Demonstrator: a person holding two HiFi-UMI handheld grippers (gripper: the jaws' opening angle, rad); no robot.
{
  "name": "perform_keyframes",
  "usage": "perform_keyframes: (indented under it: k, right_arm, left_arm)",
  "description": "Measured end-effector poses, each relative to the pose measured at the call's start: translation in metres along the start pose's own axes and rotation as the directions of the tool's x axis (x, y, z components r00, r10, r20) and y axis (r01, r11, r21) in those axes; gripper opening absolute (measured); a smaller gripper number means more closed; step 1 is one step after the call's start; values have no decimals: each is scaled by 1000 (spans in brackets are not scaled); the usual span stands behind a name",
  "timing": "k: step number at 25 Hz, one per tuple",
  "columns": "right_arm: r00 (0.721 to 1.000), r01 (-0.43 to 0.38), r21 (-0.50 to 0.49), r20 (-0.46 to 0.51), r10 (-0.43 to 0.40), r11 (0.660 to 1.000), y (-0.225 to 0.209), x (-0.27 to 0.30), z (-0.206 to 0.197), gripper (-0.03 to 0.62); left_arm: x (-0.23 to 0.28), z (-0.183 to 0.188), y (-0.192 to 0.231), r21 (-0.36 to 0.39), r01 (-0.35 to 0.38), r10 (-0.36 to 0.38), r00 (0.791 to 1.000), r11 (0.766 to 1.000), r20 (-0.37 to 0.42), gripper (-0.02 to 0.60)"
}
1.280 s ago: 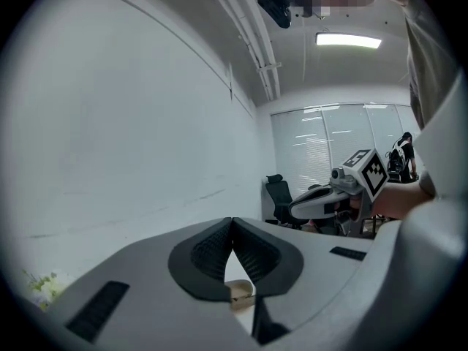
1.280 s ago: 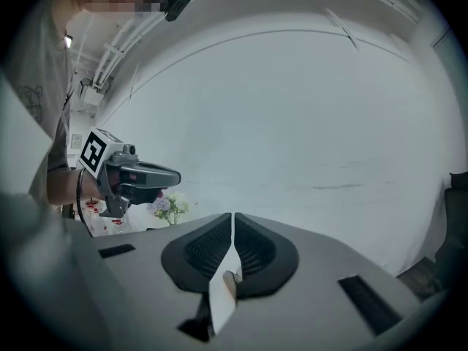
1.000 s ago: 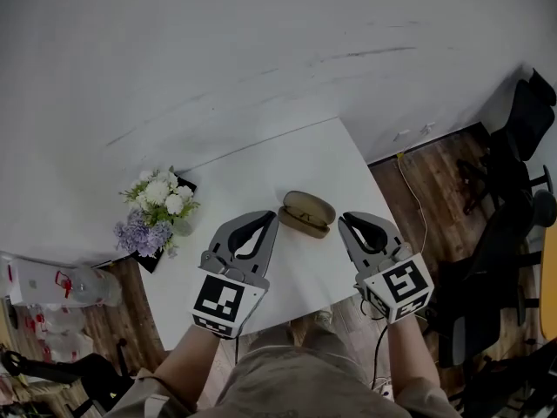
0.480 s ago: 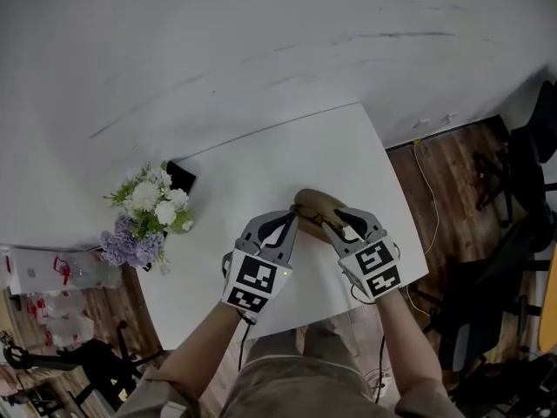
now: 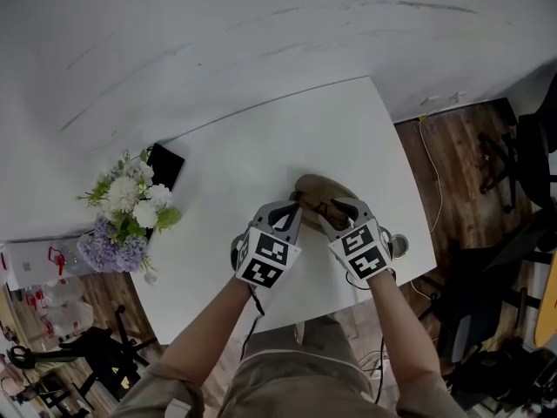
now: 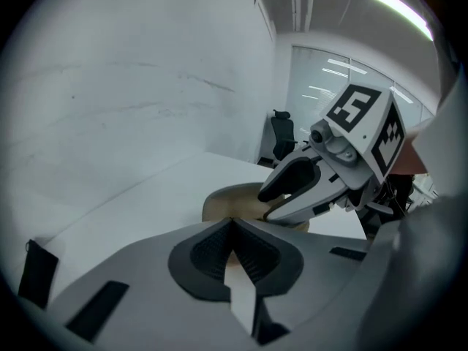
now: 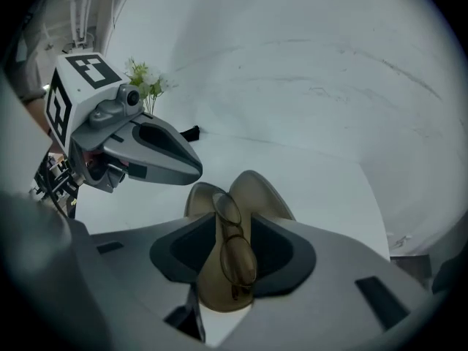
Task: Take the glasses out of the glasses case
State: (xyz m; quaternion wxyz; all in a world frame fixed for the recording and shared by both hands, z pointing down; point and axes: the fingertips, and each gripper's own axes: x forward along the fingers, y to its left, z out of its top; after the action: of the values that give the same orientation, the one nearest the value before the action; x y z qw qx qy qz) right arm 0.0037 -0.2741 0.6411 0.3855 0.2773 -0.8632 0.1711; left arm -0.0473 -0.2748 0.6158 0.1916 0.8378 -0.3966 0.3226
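A tan glasses case [image 5: 318, 187] lies on the white table [image 5: 261, 146] near its front edge. In the right gripper view the case [image 7: 256, 189] stands open, with thin-rimmed glasses [image 7: 235, 247] lying in it. My right gripper [image 7: 232, 221] points down over the case with its jaws opening. Case and glasses lie between the jaws, and neither pad presses on them. My left gripper [image 6: 232, 219] is shut with nothing in it, just short of the case's [image 6: 227, 196] left end. In the head view the left gripper [image 5: 291, 205] and right gripper [image 5: 335, 207] flank the case.
A bunch of white and purple flowers [image 5: 126, 207] stands at the table's left edge, with a flat black object [image 5: 164, 165] beside it. Dark office chairs [image 5: 531, 146] stand on the wooden floor to the right. The table's front edge runs just under my hands.
Both grippers have come down and forward onto the case. The right jaws, shut a second ago, now stand apart.
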Motion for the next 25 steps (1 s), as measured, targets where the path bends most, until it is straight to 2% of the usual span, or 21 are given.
perform_keyframes:
  k: [4,11,16,20,25]
  right_arm:
    - [999,-19,-2,-35,19,1000,4,10,-10,170]
    - [995,-66,-14,-78,65,998,25,23,-24,188]
    - [992,-58,-61,-118,50,996,25,27,-26,172]
    - [979,-122,-125,-181,98,985,37,32,-30,132]
    - [968,-157,-94,-211,135,983,42,34,-32,125]
  left_arm:
    - [9,-24,-1,-52,16,-17,999,999,-31,17]
    - [14,-57,-8,-53,16,-20,996,998,-83,17]
    - [11,-62,-11,-45,10,-13,998,999,-59,17]
    - [10,-64,-11,-45,14,-15,999,999,-37,17]
    - [10,-64,-12,-45,23,-24,1000,999,-19,17]
